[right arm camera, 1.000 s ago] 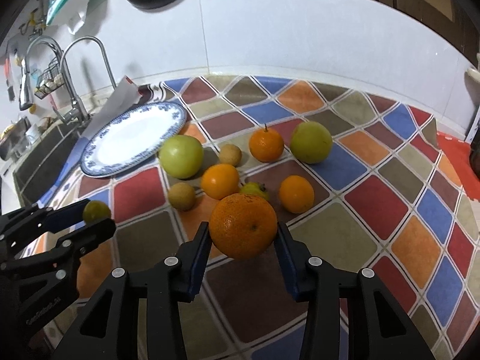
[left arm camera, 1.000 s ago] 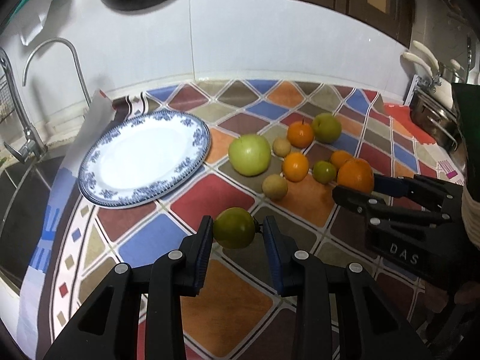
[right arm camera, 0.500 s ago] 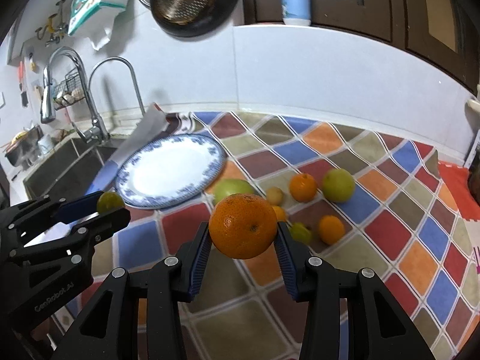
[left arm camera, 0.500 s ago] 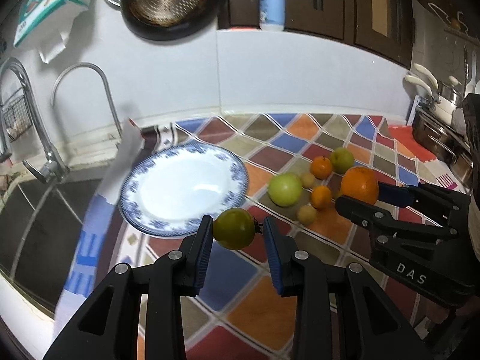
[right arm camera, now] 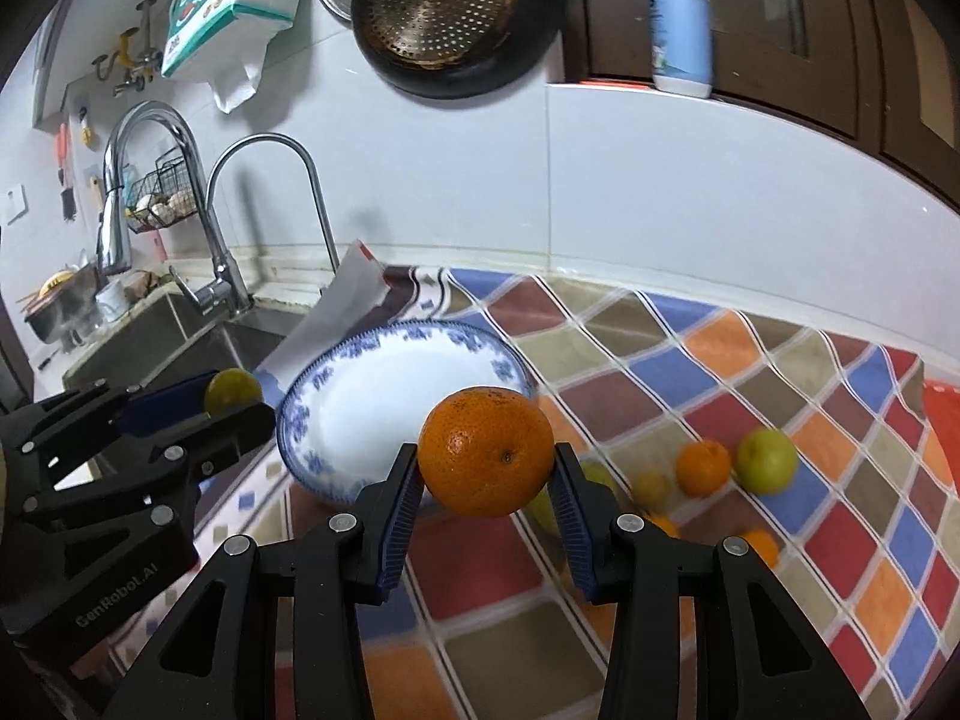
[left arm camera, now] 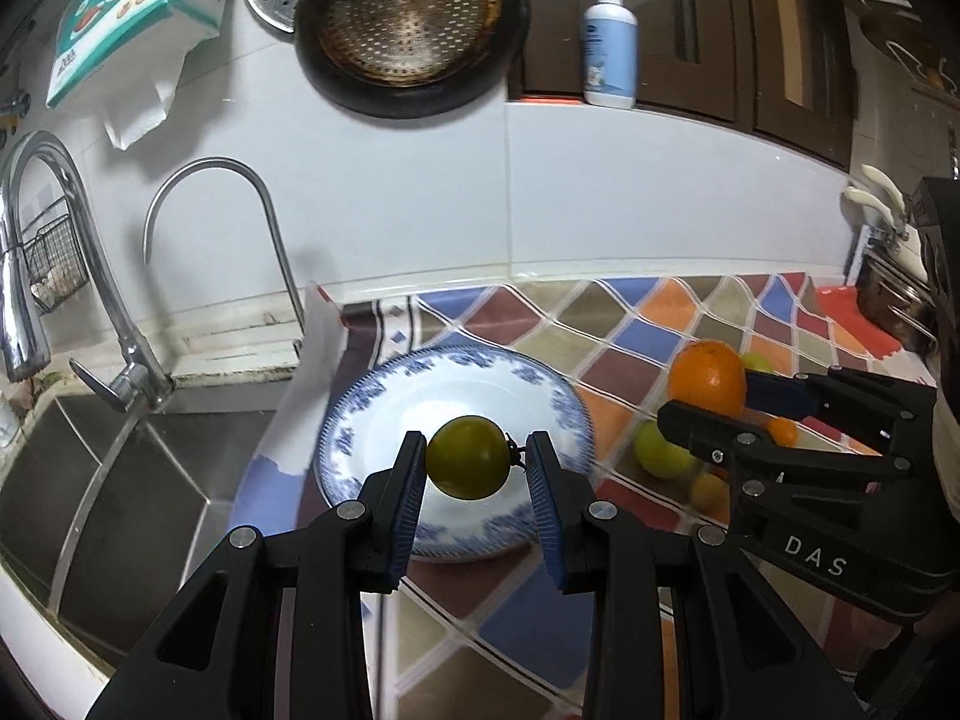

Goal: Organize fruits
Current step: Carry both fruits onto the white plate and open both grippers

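Observation:
My left gripper (left arm camera: pixel 474 468) is shut on a small green citrus fruit (left arm camera: pixel 468 464), held in the air over the near part of the blue-and-white plate (left arm camera: pixel 540 384). My right gripper (right arm camera: pixel 485 474) is shut on a large orange (right arm camera: pixel 485 459), raised just right of the plate (right arm camera: pixel 336 414). In the left wrist view the right gripper (left arm camera: pixel 711 402) shows at the right with the orange (left arm camera: pixel 707 375). In the right wrist view the left gripper (right arm camera: pixel 234 399) shows at the left with the green fruit (right arm camera: pixel 231 390). The plate holds nothing.
Several loose fruits lie on the chequered cloth (right arm camera: pixel 780 396) right of the plate: a green apple (right arm camera: pixel 767 459), an orange (right arm camera: pixel 702 468) and others partly hidden. A steel sink (left arm camera: pixel 90 480) with taps (left arm camera: pixel 252 222) lies left. A pan (left arm camera: pixel 408 24) hangs on the wall.
Both grippers have risen and moved left with their fruits, from above the fruit pile to the plate. The green fruit now hangs over the plate. Neither grip has changed.

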### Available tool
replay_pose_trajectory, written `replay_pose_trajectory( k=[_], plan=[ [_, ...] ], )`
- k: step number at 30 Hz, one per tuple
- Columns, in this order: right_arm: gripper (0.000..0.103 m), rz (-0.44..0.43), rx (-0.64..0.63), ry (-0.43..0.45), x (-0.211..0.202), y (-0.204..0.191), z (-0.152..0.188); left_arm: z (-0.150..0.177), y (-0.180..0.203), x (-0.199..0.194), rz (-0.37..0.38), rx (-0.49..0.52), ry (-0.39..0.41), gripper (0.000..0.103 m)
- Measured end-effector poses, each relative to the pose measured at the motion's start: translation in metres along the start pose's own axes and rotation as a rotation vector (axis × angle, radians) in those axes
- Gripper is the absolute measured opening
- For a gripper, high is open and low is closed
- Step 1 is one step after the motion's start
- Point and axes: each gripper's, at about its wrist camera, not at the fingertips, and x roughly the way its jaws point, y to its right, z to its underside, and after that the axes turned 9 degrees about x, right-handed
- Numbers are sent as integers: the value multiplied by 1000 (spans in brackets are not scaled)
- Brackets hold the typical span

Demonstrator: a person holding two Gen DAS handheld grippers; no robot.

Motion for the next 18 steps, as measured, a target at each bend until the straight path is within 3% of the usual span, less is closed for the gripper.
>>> replay_pose_trajectory(
  k=[8, 18],
  plan=[
    [43, 17, -25, 0, 37, -23, -28, -14, -32, 29, -4, -14, 9, 34],
    [43, 31, -7, -71, 98, -32, -49, -22, -61, 91, 16, -35, -36, 34]
  ],
)
